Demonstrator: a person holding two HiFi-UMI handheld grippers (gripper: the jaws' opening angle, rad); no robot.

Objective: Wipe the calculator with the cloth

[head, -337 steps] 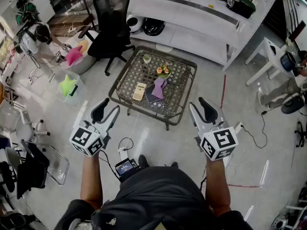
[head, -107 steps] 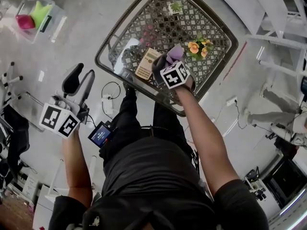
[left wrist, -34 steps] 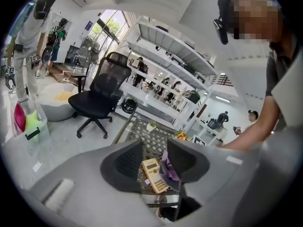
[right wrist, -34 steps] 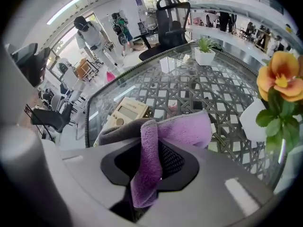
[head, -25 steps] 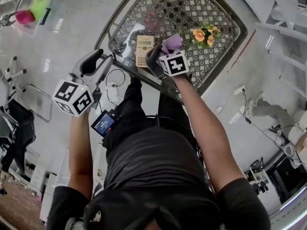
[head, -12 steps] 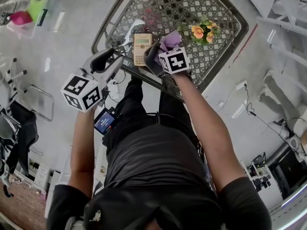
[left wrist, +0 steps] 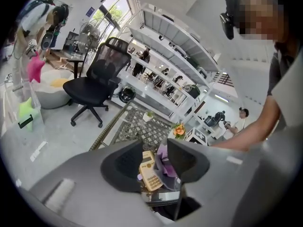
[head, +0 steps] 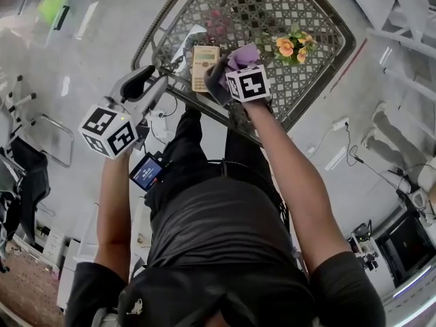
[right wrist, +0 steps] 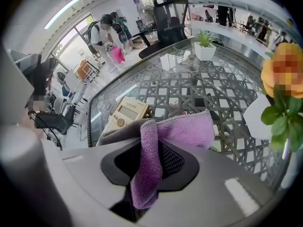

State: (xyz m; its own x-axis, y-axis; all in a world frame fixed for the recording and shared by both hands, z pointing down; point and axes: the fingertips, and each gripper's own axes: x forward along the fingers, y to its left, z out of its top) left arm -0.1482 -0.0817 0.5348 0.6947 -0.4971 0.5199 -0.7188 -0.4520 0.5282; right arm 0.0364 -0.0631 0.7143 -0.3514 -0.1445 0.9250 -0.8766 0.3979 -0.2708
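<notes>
Since approx. 4 s ago, left gripper (head: pixel 151 79) has come up from beside my leg to the table (head: pixel 161 23) near rim; right gripper (right wrist: pixel 150 165) is unchanged in posn.

1. Right gripper: jaws pressed together, pinching a fold of the purple cloth (right wrist: pixel 185 128). Pinch is at the fold so a free flap hangs fwd of the jaws as the wiping face. Gripper is tipped steeply down to bring that flap to the tabletop.
2. Calculator (head: pixel 205 67): flat on the table, near the front rim, just left of the cloth. Cloth-to-calc. contact not confirmed.
3. Left gripper: jaws spread, nothing between them, aimed at the calculator, prob. to steady it during wiping.
4. Status: wipe not yet begun, est.
</notes>
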